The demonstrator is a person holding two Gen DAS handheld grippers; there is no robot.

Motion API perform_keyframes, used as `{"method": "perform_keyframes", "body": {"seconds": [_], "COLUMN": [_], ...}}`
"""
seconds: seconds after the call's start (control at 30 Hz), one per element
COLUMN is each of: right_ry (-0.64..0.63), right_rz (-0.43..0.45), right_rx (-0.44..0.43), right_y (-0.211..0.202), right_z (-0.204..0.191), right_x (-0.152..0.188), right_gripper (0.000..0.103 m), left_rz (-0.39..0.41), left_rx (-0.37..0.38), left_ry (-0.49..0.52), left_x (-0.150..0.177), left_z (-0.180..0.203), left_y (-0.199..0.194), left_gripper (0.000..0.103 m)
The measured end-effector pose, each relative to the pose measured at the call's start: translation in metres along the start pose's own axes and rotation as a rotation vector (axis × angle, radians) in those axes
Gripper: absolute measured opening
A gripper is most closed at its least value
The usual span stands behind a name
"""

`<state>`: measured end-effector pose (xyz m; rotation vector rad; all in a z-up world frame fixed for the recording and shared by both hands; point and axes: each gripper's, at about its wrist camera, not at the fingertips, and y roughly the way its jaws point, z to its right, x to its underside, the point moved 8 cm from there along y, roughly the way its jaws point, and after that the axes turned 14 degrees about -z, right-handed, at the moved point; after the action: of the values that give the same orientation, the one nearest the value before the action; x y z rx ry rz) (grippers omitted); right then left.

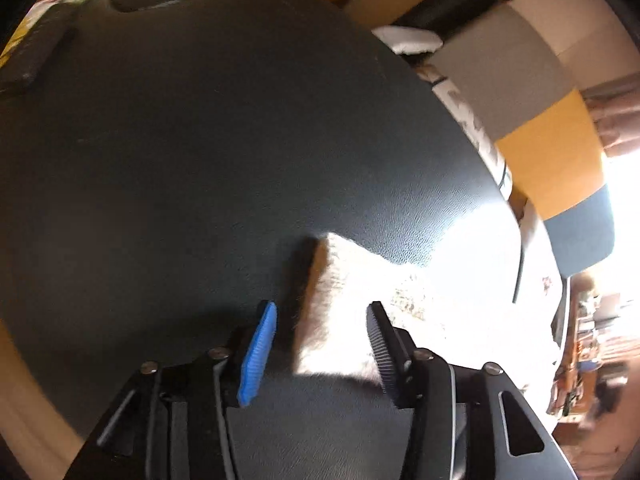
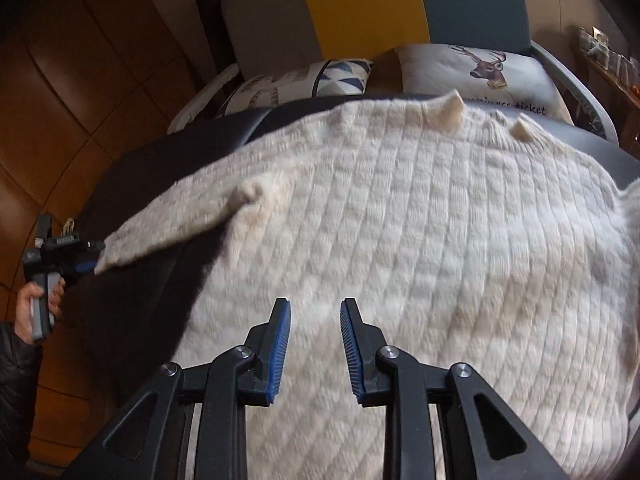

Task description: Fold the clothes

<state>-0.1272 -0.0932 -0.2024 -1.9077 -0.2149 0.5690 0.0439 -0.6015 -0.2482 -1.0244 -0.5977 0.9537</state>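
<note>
Cream cable-knit, the sweater [image 2: 400,220] lies spread on the dark padded table [image 1: 200,140], right under the right gripper [image 2: 315,344], whose jaws stand a little apart over the knit with nothing pinched between them. Out to its left, the left gripper [image 2: 86,258] sits at the tip of the sleeve [image 2: 168,216]; in its own view the jaws are parted, the cuff [image 1: 332,312] lying loose between the pads, not clamped. The risk, I judge, is here — a sleeve let go while stretched off to the side may droop over the table edge and drag the body askew. Beyond, the pillows [image 2: 480,68] crowd the collar — a careless fold could snag there.
</note>
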Motion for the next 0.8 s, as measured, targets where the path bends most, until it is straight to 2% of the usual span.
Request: {"method": "perform_keyframes", "body": {"seconds": [0.07, 0.1, 0.13, 0.17, 0.3, 0.43, 0.5, 0.6, 0.7, 0.8], "right_ry": [0.026, 0.040, 0.054, 0.065, 0.078, 0.073, 0.081, 0.094, 0.088, 0.079], "right_rz": [-0.002, -0.018, -0.034, -0.056, -0.136, -0.107, -0.105, -0.105, -0.050, 0.009], "right_rx": [0.017, 0.028, 0.039, 0.037, 0.015, 0.004, 0.000, -0.044, -0.107, -0.114], "right_y": [0.006, 0.013, 0.020, 0.029, 0.067, 0.077, 0.078, 0.072, 0.047, 0.017], "right_z": [0.008, 0.014, 0.019, 0.023, 0.020, 0.007, 0.007, 0.012, 0.020, 0.047], "right_x": [-0.016, -0.022, -0.028, -0.033, -0.041, -0.051, -0.053, -0.055, -0.052, -0.051], "right_gripper": [0.026, 0.026, 0.026, 0.026, 0.026, 0.029, 0.029, 0.029, 0.029, 0.029], "left_rz": [0.031, 0.047, 0.052, 0.060, 0.116, 0.142, 0.119, 0.097, 0.157, 0.226], "left_rx": [-0.062, -0.097, -0.113, -0.121, -0.089, -0.131, -0.142, -0.104, -0.130, -0.124], "left_ry": [0.038, 0.067, 0.082, 0.085, -0.008, -0.046, -0.054, -0.092, -0.123, -0.029], "left_x": [-0.002, -0.002, -0.001, -0.002, -0.022, -0.042, -0.047, -0.049, -0.049, -0.038], "left_z": [0.009, 0.015, 0.019, 0.020, 0.003, -0.013, -0.018, -0.024, -0.022, 0.005], "left_y": [0.006, 0.007, 0.010, 0.011, 0.001, -0.004, 0.001, -0.005, -0.033, -0.063], "left_gripper": [0.056, 0.046, 0.006, 0.008, 0.007, 0.007, 0.008, 0.018, 0.020, 0.021]}}
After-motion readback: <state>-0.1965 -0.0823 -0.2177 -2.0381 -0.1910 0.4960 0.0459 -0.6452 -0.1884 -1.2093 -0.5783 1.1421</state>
